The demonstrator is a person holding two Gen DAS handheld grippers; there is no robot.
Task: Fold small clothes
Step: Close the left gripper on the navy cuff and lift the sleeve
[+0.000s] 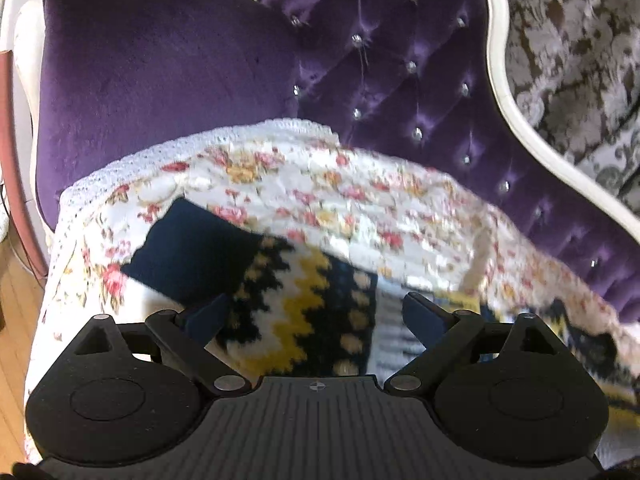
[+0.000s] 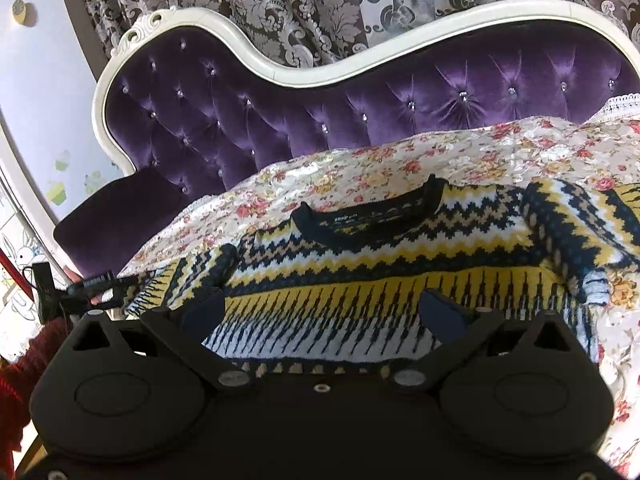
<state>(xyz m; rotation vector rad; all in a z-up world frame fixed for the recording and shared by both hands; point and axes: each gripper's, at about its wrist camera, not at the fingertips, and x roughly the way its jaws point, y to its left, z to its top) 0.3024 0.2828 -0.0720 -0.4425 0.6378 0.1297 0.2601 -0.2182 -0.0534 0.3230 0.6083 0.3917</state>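
- Sweater (image 2: 400, 264) lies flat, front up, on floral quilt (image 2: 400, 160) over purple sofa (image 2: 320, 112); nothing folded yet, I judge.
- Left gripper (image 1: 316, 312): jaws spread wide, holding nothing, hovering over the sleeve with navy cuff (image 1: 192, 248). Pinch near that cuff and carry it across the chest, keeping the knit flat.
- Right gripper (image 2: 320, 310): jaws also apart, empty, above the body near the hem.
- Left view shows the cuff end, though blurred; right view alone shows the neckline (image 2: 372, 216) and both sleeves.
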